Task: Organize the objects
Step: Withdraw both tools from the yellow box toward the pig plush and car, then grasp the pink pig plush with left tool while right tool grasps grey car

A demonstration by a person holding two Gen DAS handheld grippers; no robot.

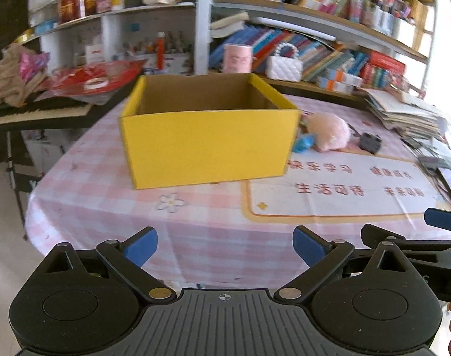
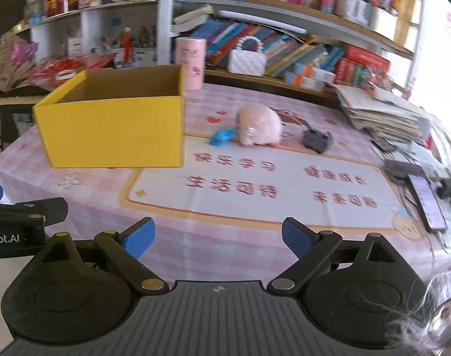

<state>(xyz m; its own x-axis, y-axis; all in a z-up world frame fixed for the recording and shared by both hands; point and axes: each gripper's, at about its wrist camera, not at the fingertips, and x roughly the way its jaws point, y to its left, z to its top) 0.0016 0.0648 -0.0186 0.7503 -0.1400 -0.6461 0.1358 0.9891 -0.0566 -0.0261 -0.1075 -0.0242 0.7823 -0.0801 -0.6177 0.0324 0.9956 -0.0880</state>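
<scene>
Yellow cardboard box (image 1: 207, 145) on a pink checked tablecloth (image 1: 219, 237)
Left gripper (image 1: 225, 246) and right gripper (image 2: 218, 238) gape wide, empty; fuzzy pink plush (image 2: 259, 124) sits mid-frame.

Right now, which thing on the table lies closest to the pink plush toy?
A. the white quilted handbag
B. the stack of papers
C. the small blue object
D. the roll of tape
C: in the right wrist view the small blue object lies right beside the pink plush toy, between it and the yellow box.
</scene>
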